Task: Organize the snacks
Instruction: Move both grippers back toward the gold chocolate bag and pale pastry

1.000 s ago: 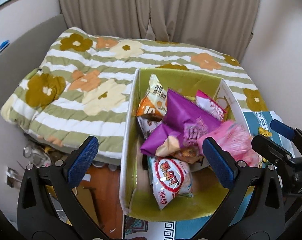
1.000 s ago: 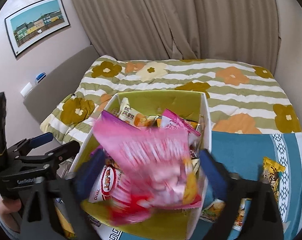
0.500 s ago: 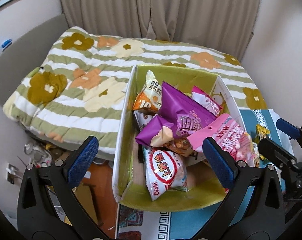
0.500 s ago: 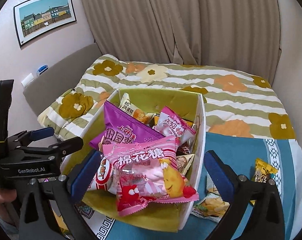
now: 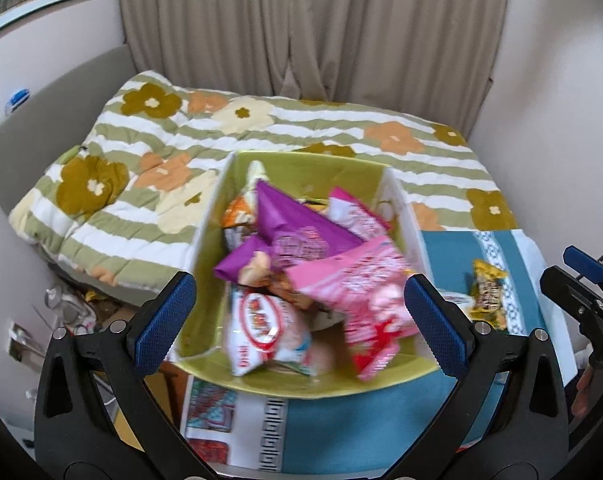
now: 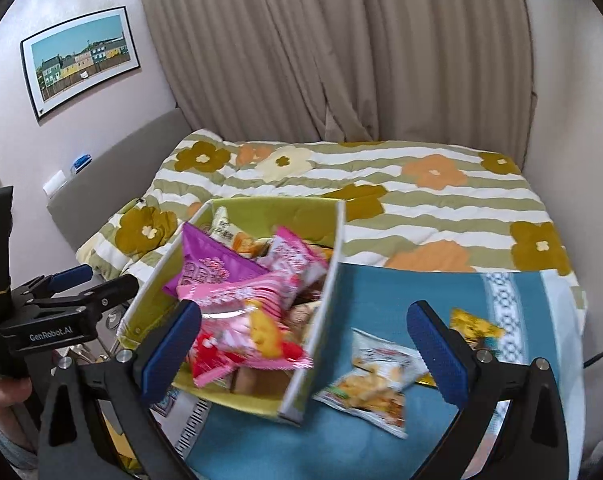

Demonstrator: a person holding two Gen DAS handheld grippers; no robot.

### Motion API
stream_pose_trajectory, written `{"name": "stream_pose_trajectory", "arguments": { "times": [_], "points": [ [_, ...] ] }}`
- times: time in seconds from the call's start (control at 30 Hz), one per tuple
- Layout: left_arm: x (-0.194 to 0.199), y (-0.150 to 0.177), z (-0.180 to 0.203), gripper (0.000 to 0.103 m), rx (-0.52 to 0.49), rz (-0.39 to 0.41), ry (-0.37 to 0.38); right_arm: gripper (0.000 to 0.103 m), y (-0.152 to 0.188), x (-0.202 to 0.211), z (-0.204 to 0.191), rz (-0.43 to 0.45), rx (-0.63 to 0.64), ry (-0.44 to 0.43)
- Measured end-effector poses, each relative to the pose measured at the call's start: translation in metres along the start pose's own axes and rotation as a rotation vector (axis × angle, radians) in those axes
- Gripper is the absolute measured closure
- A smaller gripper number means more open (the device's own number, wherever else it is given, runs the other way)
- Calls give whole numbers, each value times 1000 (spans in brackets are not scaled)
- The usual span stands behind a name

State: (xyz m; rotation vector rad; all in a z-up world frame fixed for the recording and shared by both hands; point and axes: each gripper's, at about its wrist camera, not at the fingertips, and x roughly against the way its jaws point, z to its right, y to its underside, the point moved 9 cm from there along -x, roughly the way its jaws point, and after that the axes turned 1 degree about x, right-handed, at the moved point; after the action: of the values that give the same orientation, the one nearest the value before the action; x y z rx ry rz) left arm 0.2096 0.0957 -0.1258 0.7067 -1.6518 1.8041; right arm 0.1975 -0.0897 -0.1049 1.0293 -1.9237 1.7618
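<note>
Left gripper (image 5: 299, 312): my fingers are spread wide with nothing between them, hanging over the near end of the box.
Right gripper (image 6: 301, 344): fingers wide apart too, holding nothing; I've got it over the box's right wall.
Box (image 5: 309, 390): green inside, sitting on the blue cloth (image 6: 341, 440), packed with snacks.
Pink bag (image 5: 357, 292): lying on top of the pile at the near right corner.
Red-and-white bag (image 5: 263, 328): just left of the pink one, near end.
Purple bag (image 5: 297, 236): behind those, mid-box.
White chip bag (image 6: 375, 384): loose on the cloth, just right of the box.
Yellow packet (image 6: 475, 326): further right, also outside.
Bedspread (image 6: 421, 200): flowered, beyond everything.
</note>
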Motion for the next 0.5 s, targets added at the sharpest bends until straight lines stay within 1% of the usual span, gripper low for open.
{"name": "stream_pose_trajectory", "arguments": {
  "times": [0.13, 0.23, 0.37, 0.5],
  "points": [
    [5, 0, 39, 0, -29, 11, 39, 0, 2, 27, 32, 24, -14, 36],
    [6, 2, 78, 0, -67, 12, 81, 0, 8, 46, 59, 32, -41, 69],
    [1, 9, 124, 0, -112, -12, 130, 1, 22, 67, 97, 32, -93, 114],
    [-8, 15, 165, 0, -157, -39, 164, 1, 36, 83, 133, 26, -149, 148]
  ]
}}
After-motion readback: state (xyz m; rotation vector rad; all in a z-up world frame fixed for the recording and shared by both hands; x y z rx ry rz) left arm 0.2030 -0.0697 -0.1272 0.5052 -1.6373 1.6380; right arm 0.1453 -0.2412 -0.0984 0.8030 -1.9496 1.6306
